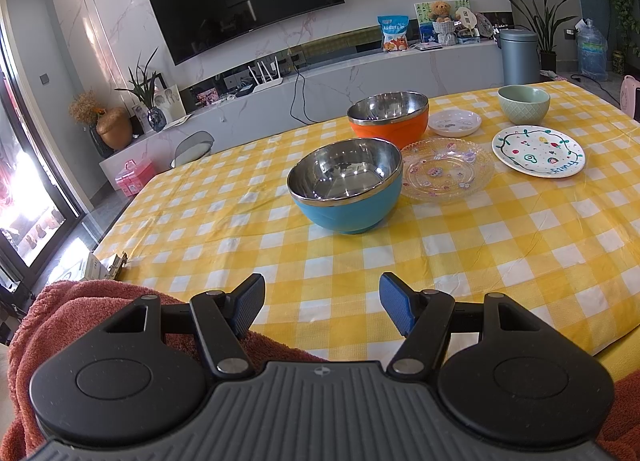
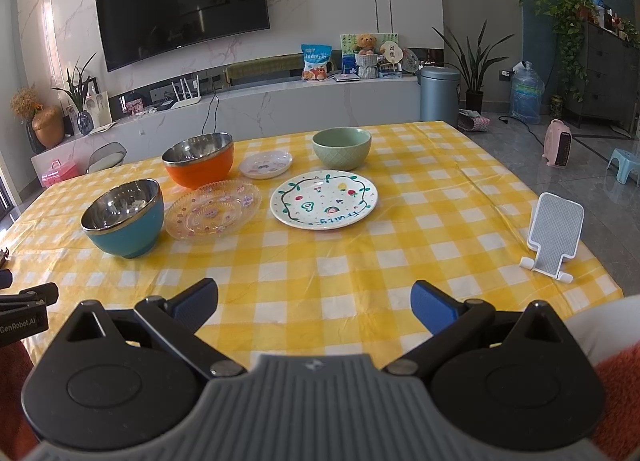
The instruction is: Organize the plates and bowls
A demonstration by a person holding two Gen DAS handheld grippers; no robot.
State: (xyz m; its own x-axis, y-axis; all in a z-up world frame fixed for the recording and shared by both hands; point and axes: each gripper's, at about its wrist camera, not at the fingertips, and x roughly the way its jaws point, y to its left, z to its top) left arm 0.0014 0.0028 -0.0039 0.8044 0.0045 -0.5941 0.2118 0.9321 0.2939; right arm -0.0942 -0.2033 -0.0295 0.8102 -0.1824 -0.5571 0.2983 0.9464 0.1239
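Note:
On the yellow checked table sit a blue steel-lined bowl (image 1: 346,191) (image 2: 124,217), an orange steel-lined bowl (image 1: 388,115) (image 2: 199,159), a green ceramic bowl (image 1: 523,103) (image 2: 341,147), a clear patterned glass plate (image 1: 447,169) (image 2: 213,209), a small white saucer (image 1: 455,123) (image 2: 265,164) and a white painted plate (image 1: 539,151) (image 2: 324,199). My left gripper (image 1: 322,307) is open and empty near the table's front edge, short of the blue bowl. My right gripper (image 2: 314,307) is open and empty, short of the painted plate.
A white phone stand (image 2: 554,237) stands near the table's right edge. A red-orange towel (image 1: 72,309) lies under the left gripper at the front left. The left gripper's body (image 2: 24,313) shows at the right wrist view's left edge. A TV cabinet is behind the table.

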